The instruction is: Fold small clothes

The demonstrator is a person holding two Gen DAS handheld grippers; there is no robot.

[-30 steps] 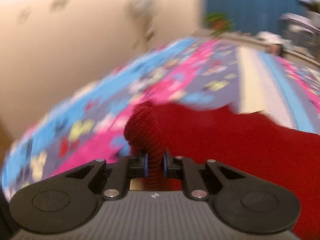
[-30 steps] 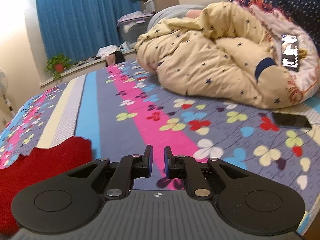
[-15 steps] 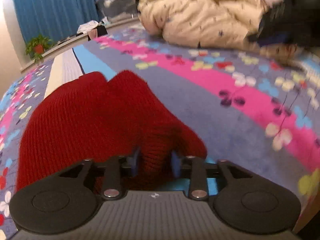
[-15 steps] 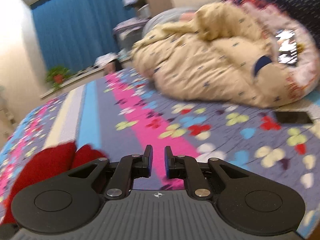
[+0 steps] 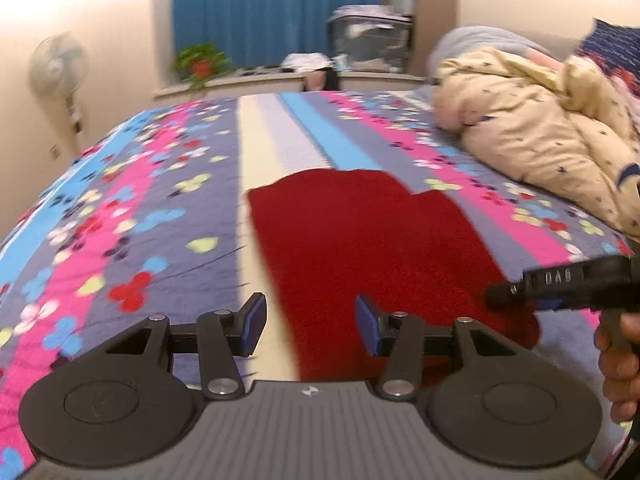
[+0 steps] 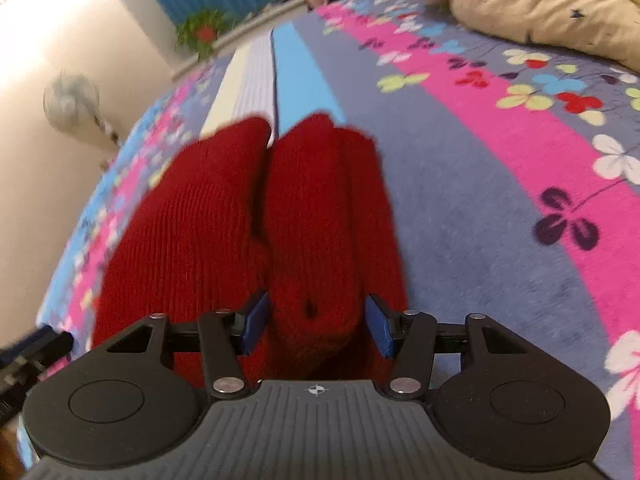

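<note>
A red knit garment (image 5: 360,240) lies folded on the flowered bedspread (image 5: 120,220). My left gripper (image 5: 310,316) hovers over its near left edge. Its jaws are opening and the blue pads touch nothing. In the right wrist view the garment (image 6: 224,208) shows two rounded lobes with a crease between them. My right gripper (image 6: 316,320) is low over the right lobe, jaws opening, with a hump of knit between the pads, which do not press on it. The right gripper (image 5: 560,284) and a hand (image 5: 620,360) show at the left view's right edge.
A cream star-print quilt (image 5: 540,140) is heaped at the bed's far right. A standing fan (image 5: 60,68) is by the left wall. A potted plant (image 5: 200,64) and a storage box (image 5: 368,40) sit on the sill before a blue curtain. The bed falls away at the left.
The left gripper was shut on a bunch of red knit; it let go and now stands open above the laid garment. The right gripper, shut beside the garment, dropped over it and opened.
</note>
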